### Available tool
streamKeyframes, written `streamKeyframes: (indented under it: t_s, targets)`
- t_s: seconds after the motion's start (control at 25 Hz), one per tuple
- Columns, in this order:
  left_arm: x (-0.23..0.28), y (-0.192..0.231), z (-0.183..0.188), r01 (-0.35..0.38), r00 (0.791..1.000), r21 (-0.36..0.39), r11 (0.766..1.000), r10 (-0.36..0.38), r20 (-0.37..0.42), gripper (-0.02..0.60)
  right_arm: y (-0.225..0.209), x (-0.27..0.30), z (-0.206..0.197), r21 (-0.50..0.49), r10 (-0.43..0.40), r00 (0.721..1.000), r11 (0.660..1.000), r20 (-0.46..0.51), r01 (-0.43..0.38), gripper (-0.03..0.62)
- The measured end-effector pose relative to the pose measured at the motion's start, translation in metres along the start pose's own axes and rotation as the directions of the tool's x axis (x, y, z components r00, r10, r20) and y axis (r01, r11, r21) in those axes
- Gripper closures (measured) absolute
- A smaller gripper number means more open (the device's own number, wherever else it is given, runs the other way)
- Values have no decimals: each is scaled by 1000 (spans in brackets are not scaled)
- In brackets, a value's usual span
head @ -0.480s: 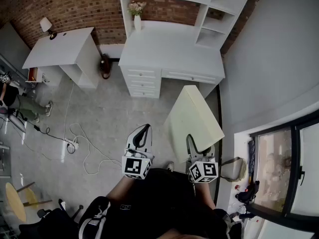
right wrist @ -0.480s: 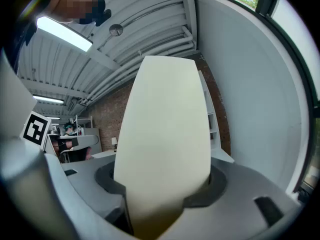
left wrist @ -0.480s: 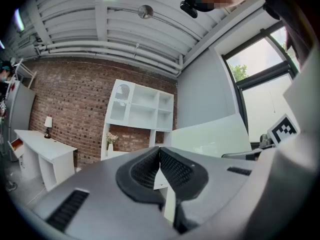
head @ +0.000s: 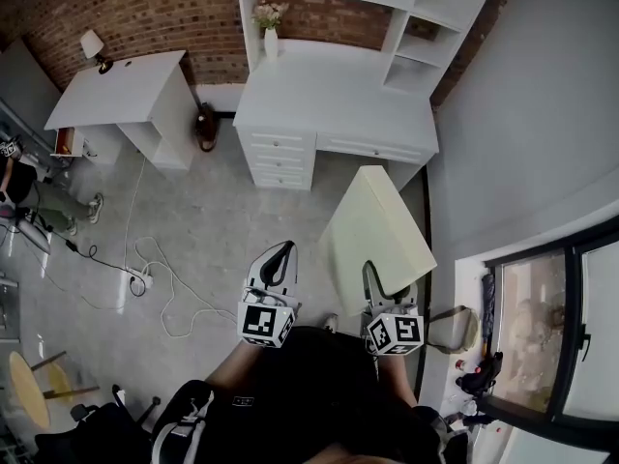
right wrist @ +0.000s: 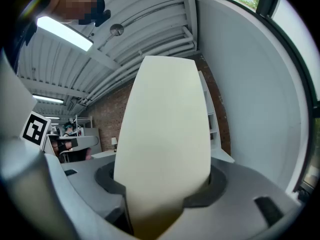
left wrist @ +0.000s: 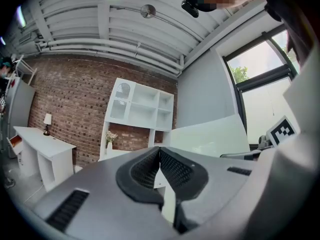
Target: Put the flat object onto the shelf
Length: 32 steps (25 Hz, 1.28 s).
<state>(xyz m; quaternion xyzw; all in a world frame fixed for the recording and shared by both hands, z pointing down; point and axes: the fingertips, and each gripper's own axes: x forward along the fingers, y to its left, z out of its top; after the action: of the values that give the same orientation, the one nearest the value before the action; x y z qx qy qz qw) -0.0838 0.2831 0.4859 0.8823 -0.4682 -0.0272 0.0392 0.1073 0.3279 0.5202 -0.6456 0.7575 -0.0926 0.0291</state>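
Note:
A pale cream flat board (head: 375, 232) stands out from my right gripper (head: 385, 288), whose jaws are shut on its near edge. In the right gripper view the flat board (right wrist: 165, 144) rises from between the jaws and fills the middle of the picture. My left gripper (head: 278, 262) hangs beside it to the left, jaws shut with nothing between them; its pads (left wrist: 165, 166) meet in the left gripper view. The white shelf unit (head: 416, 27) stands on the white desk (head: 334, 100) ahead against the brick wall, and the shelf unit (left wrist: 140, 109) also shows in the left gripper view.
A second white desk (head: 121, 90) with a small lamp (head: 92, 51) stands at the left. A vase of flowers (head: 268, 22) sits on the main desk. Cables and a power strip (head: 140, 280) lie on the floor. A grey wall and a window (head: 551, 327) are on the right.

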Motion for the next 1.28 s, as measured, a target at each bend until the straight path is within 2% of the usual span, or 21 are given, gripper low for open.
streamKeyframes:
  t_s: [0.36, 0.64, 0.84, 1.0, 1.28]
  targets:
    - [2, 20, -5, 30, 999, -33, 999, -30, -12, 571, 14, 12, -1, 44, -11, 1000, 999, 4, 11, 303]
    - [-4, 61, -11, 54, 998, -45, 998, -56, -33, 571, 47, 37, -11, 24, -25, 999, 999, -21, 25, 303]
    - [-3, 89, -33, 63, 995, -43, 997, -66, -73, 571, 67, 58, -20, 31, -38, 999, 999, -18, 38, 303]
    - [8, 97, -45, 63, 993, -72, 995, -70, -94, 571, 60, 76, -27, 45, -36, 998, 998, -43, 38, 303]
    - [70, 119, -46, 10, 995, -34, 999, -14, -99, 571, 23, 151, -23, 51, 4, 999, 999, -36, -2, 303]
